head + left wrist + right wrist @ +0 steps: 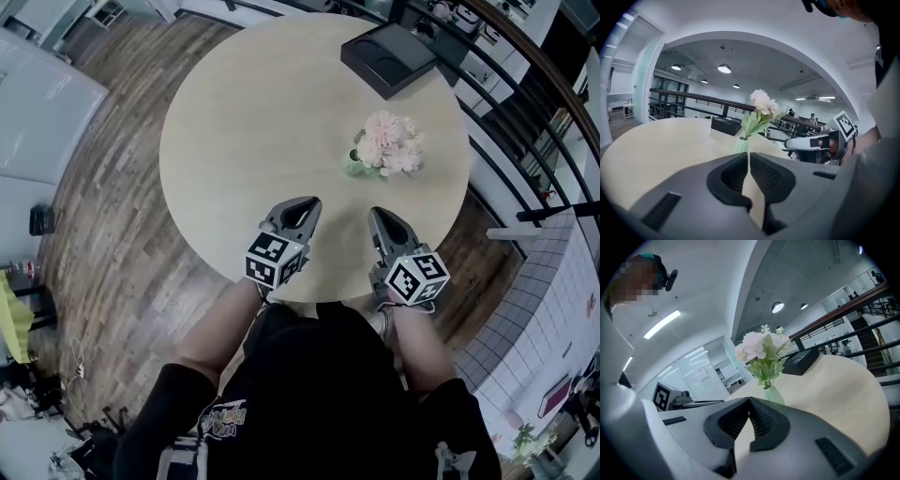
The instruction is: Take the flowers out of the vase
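You hold both tools low over the near edge of the round desk [234, 112], side by side, pointing away from you toward its middle. Your left hand-held gripper [302, 204] is clenched, its two dark ribbed pads meeting at the tips with nothing between them; your right hand-held gripper [380, 216] is clenched too and just as empty, its pads pressed together at the front. The left marker cube [275, 260] and the right marker cube [415, 277] sit at the rear of the tools, close to your wrists; the two tools are near each other but apart.

The flowers [390, 141], a bunch of pale pink blooms with green leaves, are still in the vase [774, 393]. The vase is pale green and upright; it stands on the right half of the desk, beyond your right hand-held gripper and a little to its right in the head view; neither tool touches it. In the right gripper view the vase rises just above the closed pad tips, with the blooms over it; in the left gripper view the bunch shows further off, past the tips.

A black square box [389, 58] lies at the far edge of the desk, behind the flowers and apart from them; a dark railing [693, 95] runs beyond the desk; wooden floor [112, 225] shows to the left of it.
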The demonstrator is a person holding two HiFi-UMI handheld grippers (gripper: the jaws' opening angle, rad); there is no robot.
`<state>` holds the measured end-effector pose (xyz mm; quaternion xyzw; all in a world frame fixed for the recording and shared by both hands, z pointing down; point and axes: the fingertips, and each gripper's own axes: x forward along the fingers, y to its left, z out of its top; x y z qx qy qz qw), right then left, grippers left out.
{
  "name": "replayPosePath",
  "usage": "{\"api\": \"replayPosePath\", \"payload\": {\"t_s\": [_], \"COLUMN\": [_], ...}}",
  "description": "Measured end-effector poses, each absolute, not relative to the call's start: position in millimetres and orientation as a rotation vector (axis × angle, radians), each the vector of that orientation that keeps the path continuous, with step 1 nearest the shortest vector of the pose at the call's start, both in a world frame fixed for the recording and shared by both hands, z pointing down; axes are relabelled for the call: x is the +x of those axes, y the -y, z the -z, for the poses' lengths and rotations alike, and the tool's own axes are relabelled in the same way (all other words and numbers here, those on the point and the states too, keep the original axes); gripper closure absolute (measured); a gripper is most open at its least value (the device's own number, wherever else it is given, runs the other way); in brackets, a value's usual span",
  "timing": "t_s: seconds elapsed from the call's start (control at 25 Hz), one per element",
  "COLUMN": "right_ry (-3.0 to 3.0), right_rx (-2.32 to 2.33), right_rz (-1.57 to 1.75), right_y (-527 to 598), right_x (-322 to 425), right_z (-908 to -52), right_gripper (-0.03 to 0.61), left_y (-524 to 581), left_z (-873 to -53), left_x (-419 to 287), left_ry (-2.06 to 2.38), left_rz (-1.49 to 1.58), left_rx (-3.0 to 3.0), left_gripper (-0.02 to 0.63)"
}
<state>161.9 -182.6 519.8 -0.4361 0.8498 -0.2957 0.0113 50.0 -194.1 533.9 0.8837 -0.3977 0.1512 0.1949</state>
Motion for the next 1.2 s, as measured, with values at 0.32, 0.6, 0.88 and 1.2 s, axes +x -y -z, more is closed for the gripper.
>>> {"api": "replayPosePath", "payload": {"t_s": [0.32,0.6,0.88,1.2], "right_ry": [-2.667,-2.614,-2.568,-2.564], "right_rx": [-1.357,-1.439,-1.523,-1.559], "right_rz": [0.954,0.935,0.927,0.863], "right_y": [193.3,204.8,206.0,226.0], "right_x": [142.3,138.7,145.1,139.4], "right_z": [-527.2,-532.3,-542.2,-548.6], "right_gripper": [0.557,0.557,0.555,0.424], "left_y": [228.0,266.1,288.3,300.7], "left_z": [-549.2,-572.8,-589.7,-605.3], "left_x": [47.5,59.8,85.0,101.7], "left_ry": [1.080,1.001,0.868,0.803], "left_rz": [-0.502,-0.544,-0.591,-0.617], "left_rx": [2.513,2.598,2.722,2.790], "left_gripper": [0.448,0.339,0.314,0.316]}}
